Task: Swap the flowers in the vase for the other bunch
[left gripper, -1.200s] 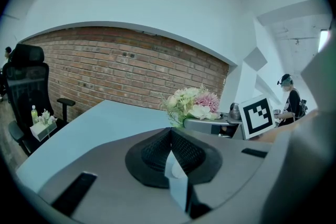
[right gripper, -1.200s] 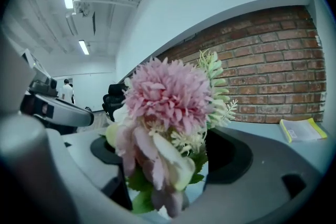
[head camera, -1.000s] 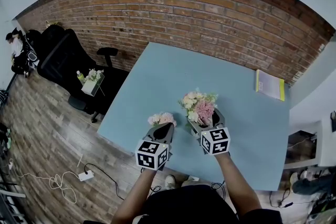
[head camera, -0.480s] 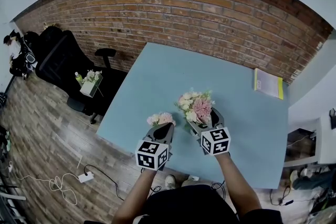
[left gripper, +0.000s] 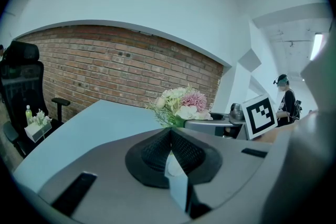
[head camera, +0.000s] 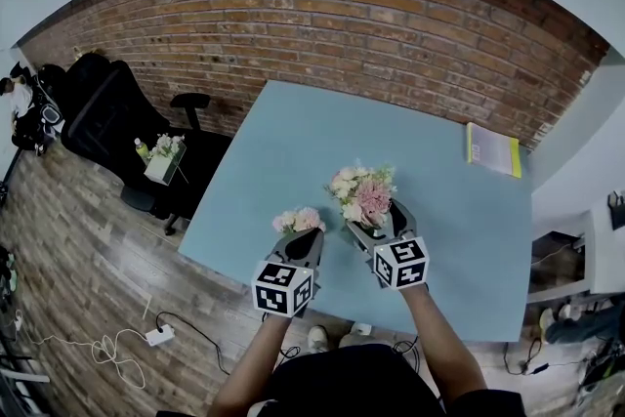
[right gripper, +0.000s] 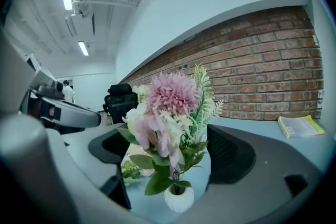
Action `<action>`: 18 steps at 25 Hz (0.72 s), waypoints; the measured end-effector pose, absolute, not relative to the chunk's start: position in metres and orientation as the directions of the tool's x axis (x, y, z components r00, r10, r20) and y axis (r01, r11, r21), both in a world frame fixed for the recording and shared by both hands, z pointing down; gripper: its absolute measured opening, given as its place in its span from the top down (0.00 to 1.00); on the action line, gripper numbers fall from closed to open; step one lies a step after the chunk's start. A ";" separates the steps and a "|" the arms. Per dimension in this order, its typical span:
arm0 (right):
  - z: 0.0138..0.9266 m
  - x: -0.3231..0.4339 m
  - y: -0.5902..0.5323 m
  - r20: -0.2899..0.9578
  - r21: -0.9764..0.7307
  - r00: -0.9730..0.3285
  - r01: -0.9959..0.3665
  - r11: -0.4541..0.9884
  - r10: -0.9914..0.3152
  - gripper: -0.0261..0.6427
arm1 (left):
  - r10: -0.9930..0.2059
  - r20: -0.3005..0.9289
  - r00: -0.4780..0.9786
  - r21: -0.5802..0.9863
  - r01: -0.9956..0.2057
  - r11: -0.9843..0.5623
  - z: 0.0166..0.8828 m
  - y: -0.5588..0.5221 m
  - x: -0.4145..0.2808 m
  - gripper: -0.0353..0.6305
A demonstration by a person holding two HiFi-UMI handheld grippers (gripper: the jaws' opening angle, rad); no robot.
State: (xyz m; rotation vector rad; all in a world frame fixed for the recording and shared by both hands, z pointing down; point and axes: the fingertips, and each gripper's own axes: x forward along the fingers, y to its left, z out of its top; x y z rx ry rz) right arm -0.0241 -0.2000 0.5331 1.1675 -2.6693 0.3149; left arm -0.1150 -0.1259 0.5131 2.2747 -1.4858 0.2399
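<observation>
A red brick wall (head camera: 391,24) runs behind a pale blue tabletop (head camera: 293,142), which stands on a wood-plank floor (head camera: 68,249). A black office chair (head camera: 107,112) sits off the tabletop's left side. A person stands at the near edge with both arms out, a gripper in each hand.

The right gripper (head camera: 375,218) has its fingers (right gripper: 236,152) spread wide on either side of the vase, and neither pad touches it. The left gripper (head camera: 305,235) hovers just to the left with its fingers pressed together. A pale sliver shows in the gap beneath them. The views do not show whether they pinch anything.

A yellow-green book (head camera: 493,149) lies near the far right corner, well away from the rest. The large bunch (head camera: 363,194), of pink and cream blooms with green sprigs, rises upright out of the vase. The small pink bunch (head camera: 301,221) sits right at the left gripper's tips. The little white vase (right gripper: 178,199) stands upright on the tabletop near the front edge, between the right gripper's open fingers.
</observation>
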 end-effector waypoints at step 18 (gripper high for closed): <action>0.522 -0.016 -0.167 0.267 -0.085 -0.574 -0.814 0.574 -0.774 0.31 | -0.806 0.340 0.485 0.255 -0.872 -0.417 0.514 -0.098 -0.125 0.93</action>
